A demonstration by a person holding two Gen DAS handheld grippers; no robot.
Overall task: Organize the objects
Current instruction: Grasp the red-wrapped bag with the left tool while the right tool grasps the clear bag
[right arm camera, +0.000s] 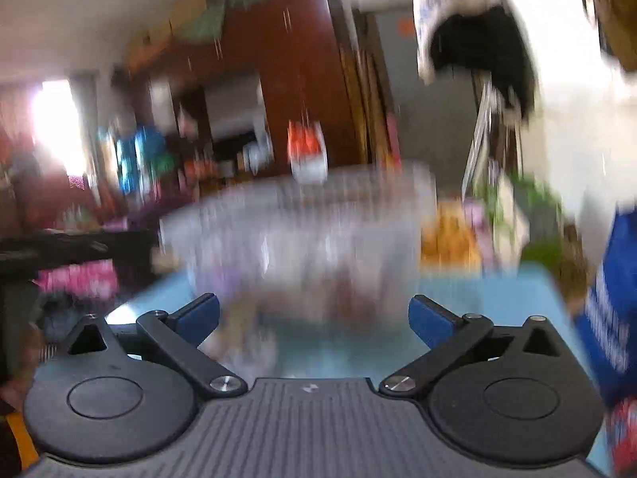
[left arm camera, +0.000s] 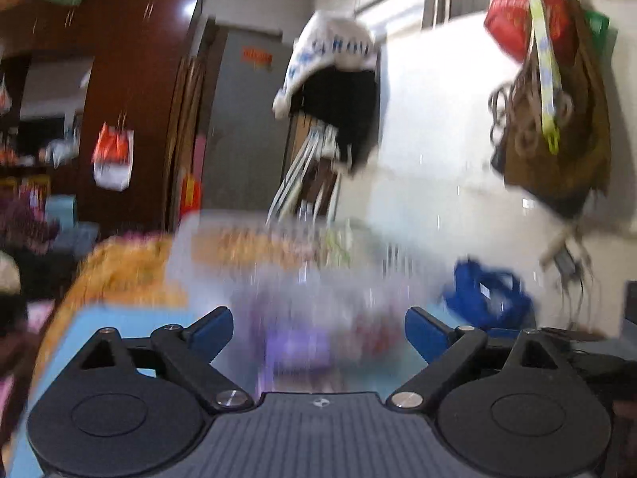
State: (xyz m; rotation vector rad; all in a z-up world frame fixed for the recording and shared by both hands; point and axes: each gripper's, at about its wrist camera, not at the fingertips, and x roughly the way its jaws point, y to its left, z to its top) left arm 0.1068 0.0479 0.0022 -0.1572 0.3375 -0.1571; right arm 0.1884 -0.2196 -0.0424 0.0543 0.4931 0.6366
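Both views are smeared by motion blur. The left tool [left arm camera: 318, 328] has its blue-padded fingers spread wide apart with nothing clamped between them, and the right tool [right arm camera: 314, 318] stands just as wide and empty. Ahead of each, on the smooth light-blue worktop [left arm camera: 119, 322], sits what seems to be a clear, boxy plastic container [left arm camera: 278, 263] with blurred purple and reddish contents. A crumpled blue bag [left arm camera: 487, 294] lies to its right. A glossy dark-red wooden wardrobe [left arm camera: 131, 79] stands behind.
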